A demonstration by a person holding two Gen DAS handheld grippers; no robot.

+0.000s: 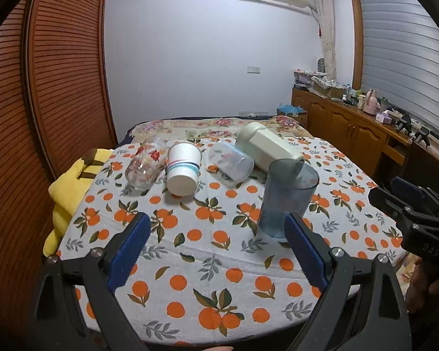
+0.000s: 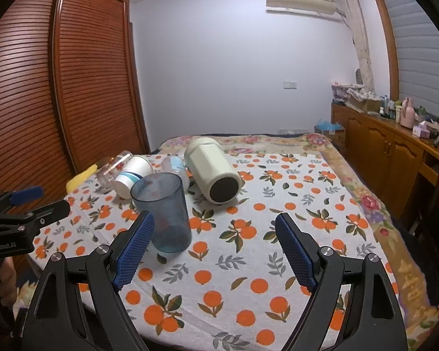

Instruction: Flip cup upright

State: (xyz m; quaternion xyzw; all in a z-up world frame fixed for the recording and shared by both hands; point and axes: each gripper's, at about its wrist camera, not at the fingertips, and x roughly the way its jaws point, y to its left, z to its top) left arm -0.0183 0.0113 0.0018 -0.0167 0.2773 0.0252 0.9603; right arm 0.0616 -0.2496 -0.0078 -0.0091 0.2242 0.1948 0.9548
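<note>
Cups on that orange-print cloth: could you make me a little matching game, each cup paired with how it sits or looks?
Things:
1. blue tumbler
2. paper cup
3. cream canister
4. flowered glass

Descriptions:
A. lying on its side, dark round base facing the right wrist camera
B. standing upright, mouth up, nearest the grippers
C. clear, red flower print, lying at the left end of the row
D. white with coloured stripes, lying on its side

Pairs: 1-B, 2-D, 3-A, 4-C
</note>
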